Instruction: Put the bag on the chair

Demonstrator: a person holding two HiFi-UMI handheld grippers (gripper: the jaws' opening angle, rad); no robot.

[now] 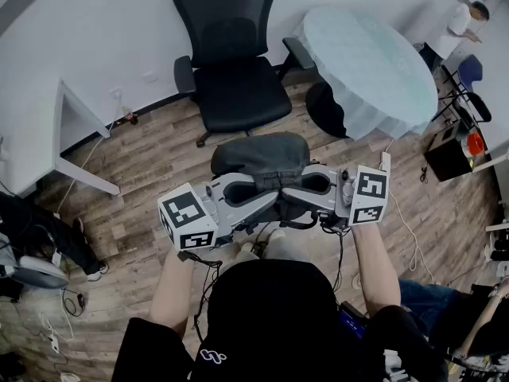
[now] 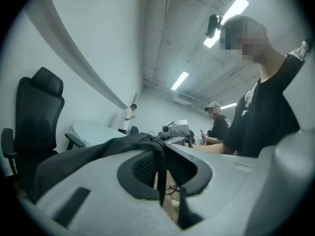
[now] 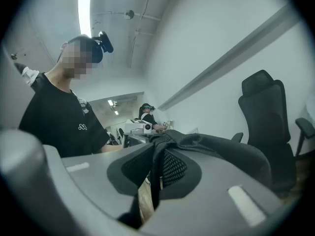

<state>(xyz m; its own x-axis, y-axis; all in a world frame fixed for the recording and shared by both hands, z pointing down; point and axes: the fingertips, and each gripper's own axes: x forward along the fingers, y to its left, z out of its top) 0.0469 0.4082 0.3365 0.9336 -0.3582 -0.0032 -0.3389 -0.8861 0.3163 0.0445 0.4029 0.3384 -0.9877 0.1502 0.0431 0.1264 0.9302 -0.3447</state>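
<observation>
A dark grey bag (image 1: pixel 258 154) hangs in the air between my two grippers, above the wooden floor. My left gripper (image 1: pixel 266 191) and right gripper (image 1: pixel 296 188) point toward each other just under it. In the left gripper view my left gripper (image 2: pixel 161 152) is shut on a thin black strap (image 2: pixel 160 181) of the bag (image 2: pixel 83 159). The right gripper view shows my right gripper (image 3: pixel 155 157) shut on a dark mesh strap (image 3: pixel 156 176), with the bag (image 3: pixel 226 151) draped over the jaw. The black office chair (image 1: pixel 232 68) stands beyond the bag, its seat bare and facing me.
A round table with a pale cloth (image 1: pixel 367 60) stands right of the chair, a dark bundle (image 1: pixel 326 110) at its foot. A white desk (image 1: pixel 48 138) is at the left. Cables (image 1: pixel 67 309) lie on the floor. A person (image 1: pixel 460 24) stands far right.
</observation>
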